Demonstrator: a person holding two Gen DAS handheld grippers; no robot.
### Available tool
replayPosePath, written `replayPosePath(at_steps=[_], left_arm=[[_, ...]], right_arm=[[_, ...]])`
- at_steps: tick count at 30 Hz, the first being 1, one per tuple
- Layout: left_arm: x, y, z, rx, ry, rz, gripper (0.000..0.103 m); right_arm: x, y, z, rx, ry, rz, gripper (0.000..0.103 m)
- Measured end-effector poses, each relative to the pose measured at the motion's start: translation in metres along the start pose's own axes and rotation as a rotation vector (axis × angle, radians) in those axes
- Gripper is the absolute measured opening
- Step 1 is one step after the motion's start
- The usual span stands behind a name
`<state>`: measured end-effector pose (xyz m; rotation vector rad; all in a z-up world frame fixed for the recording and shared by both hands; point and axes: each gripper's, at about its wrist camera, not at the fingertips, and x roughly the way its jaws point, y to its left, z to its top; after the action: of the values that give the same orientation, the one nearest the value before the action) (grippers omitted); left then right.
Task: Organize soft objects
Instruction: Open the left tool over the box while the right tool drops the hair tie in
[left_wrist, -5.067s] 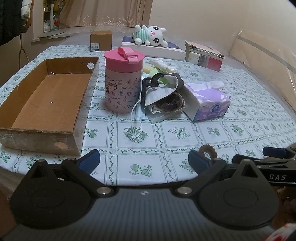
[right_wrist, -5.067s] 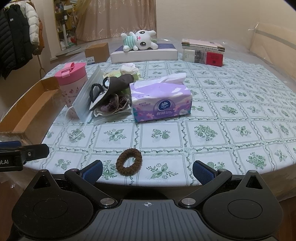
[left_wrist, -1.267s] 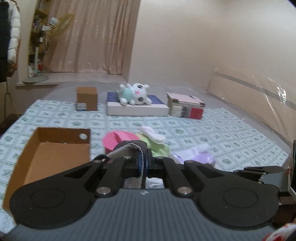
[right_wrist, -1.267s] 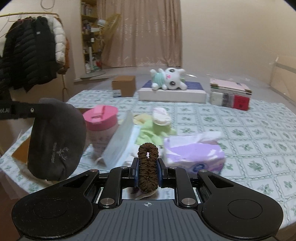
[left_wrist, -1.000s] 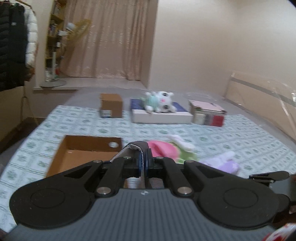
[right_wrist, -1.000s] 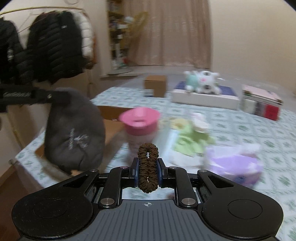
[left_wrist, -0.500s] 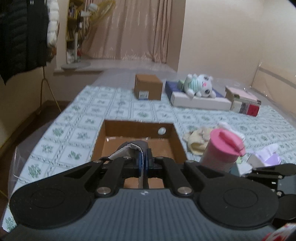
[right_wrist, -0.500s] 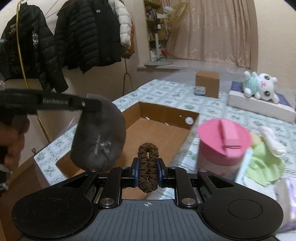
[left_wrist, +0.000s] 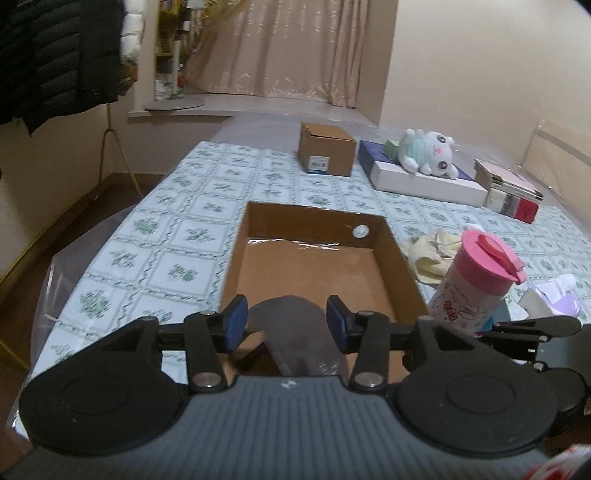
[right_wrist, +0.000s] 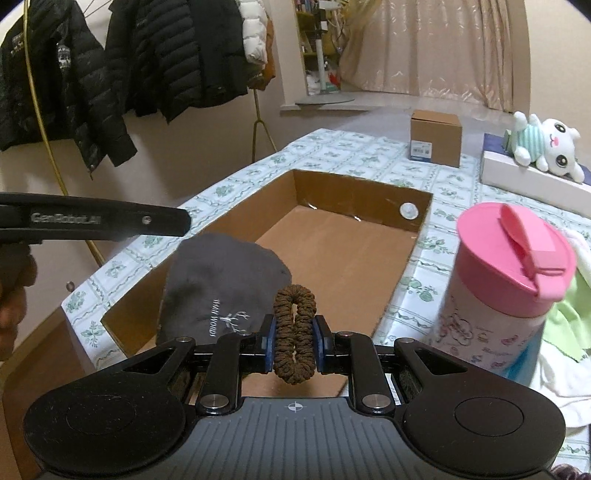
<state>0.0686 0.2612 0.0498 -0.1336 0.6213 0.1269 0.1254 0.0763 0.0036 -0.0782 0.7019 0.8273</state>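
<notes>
My left gripper (left_wrist: 283, 322) is open above the near end of the open cardboard box (left_wrist: 391, 242). A grey cloth pouch (left_wrist: 299, 328) lies below its fingers, free of them, at the box's near end; it also shows in the right wrist view (right_wrist: 221, 288). My right gripper (right_wrist: 294, 341) is shut on a brown hair scrunchie (right_wrist: 294, 332) and holds it above the near end of the box (right_wrist: 347, 192).
A pink lidded cup (left_wrist: 476, 280) stands right of the box, with yellow and green cloths (left_wrist: 430, 251) and a purple tissue pack (left_wrist: 554, 299) beside it. A small carton (left_wrist: 327, 149), a plush toy (left_wrist: 424, 149) and books (left_wrist: 509, 192) lie farther back. Jackets (right_wrist: 110, 74) hang at left.
My left gripper has opened and the grey pouch has dropped out of it into the near end of the box. My right gripper has come a little closer over the box with the scrunchie.
</notes>
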Motion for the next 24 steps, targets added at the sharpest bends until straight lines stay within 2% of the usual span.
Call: replayPosePath(at_steps=[1,2,4,10,18,24], left_arm=[[-0.002,0.003,-0.001,-0.003,0.0,0.005,0.044],[-0.004,0.005,-0.003,-0.007,0.002,0.009,0.045],[-0.007,0.009,-0.005,-0.009,0.009,0.015,0.045],[-0.024,0.011,-0.014,0.001,-0.003,0.031,0.049],[-0.047,-0.017,-0.031,0.022,-0.009,0.005,0.067],[-0.064,-0.045,-0.044,-0.002,-0.033,-0.008,0.082]], right_arm=[[0.001,0.001,0.0,-0.004,0.001,0.005,0.03],[0.002,0.003,0.001,-0.007,-0.002,0.002,0.047],[0.002,0.005,0.001,-0.008,-0.017,0.007,0.064],[-0.011,0.01,-0.004,-0.008,-0.012,-0.001,0.064],[-0.066,-0.001,-0.026,0.056,-0.031,-0.097,0.064],[-0.111,-0.012,-0.04,0.06,-0.048,-0.174,0.064]])
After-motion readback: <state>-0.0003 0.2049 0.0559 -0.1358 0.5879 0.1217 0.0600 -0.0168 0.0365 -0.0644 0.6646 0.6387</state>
